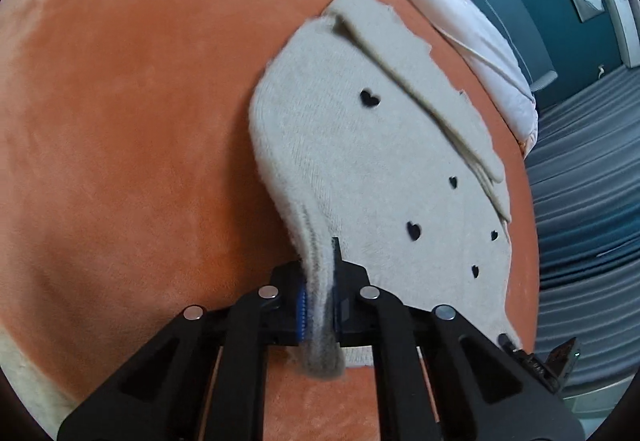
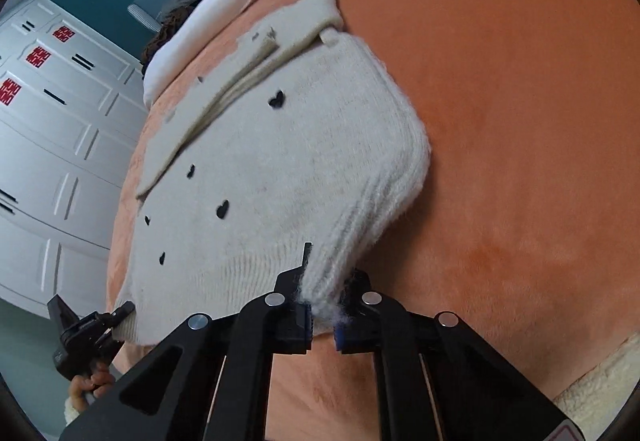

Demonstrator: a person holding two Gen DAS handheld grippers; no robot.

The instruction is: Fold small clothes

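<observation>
Cream sweater (image 1: 360,161) hem pinched — left gripper (image 1: 320,317), right gripper (image 2: 322,321); lengthwise away.

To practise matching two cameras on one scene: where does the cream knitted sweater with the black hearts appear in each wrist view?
Left wrist view: the sweater fills centre-right, its hem pinched in the left gripper at the bottom.
Right wrist view: the sweater lies centre-left, its hem pinched in the right gripper.
Shared landmark: the orange blanket under it.
</observation>
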